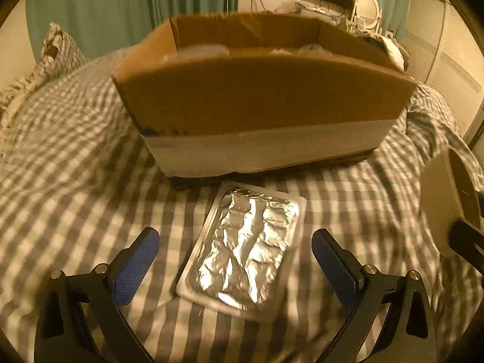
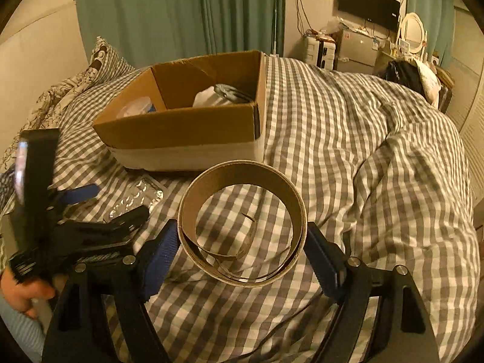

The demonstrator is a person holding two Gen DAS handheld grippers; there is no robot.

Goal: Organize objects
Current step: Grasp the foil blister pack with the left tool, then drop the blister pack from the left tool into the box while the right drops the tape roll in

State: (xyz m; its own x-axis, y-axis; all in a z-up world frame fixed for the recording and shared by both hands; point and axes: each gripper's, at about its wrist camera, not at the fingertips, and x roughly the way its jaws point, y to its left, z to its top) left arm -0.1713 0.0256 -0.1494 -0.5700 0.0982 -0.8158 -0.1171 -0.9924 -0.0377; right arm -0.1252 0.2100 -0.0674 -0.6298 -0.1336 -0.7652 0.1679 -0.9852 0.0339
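Note:
A silver foil blister pack (image 1: 243, 249) lies flat on the checked bedspread, just in front of an open cardboard box (image 1: 260, 96). My left gripper (image 1: 236, 254) is open, its blue pads on either side of the pack, above it. My right gripper (image 2: 242, 242) is shut on a cardboard tape ring (image 2: 242, 227) and holds it above the bed, right of the pack (image 2: 136, 199) and near the box (image 2: 184, 133). The ring also shows at the right edge of the left wrist view (image 1: 447, 205). The left gripper shows in the right wrist view (image 2: 99, 208).
The box holds several items, among them a white bundle (image 2: 211, 96) and a clear lid (image 2: 136, 107). Pillows (image 2: 84, 72) lie at the bed's far left. A folded duvet ridge (image 2: 408, 157) rises on the right. Furniture and a mirror (image 2: 411, 33) stand beyond the bed.

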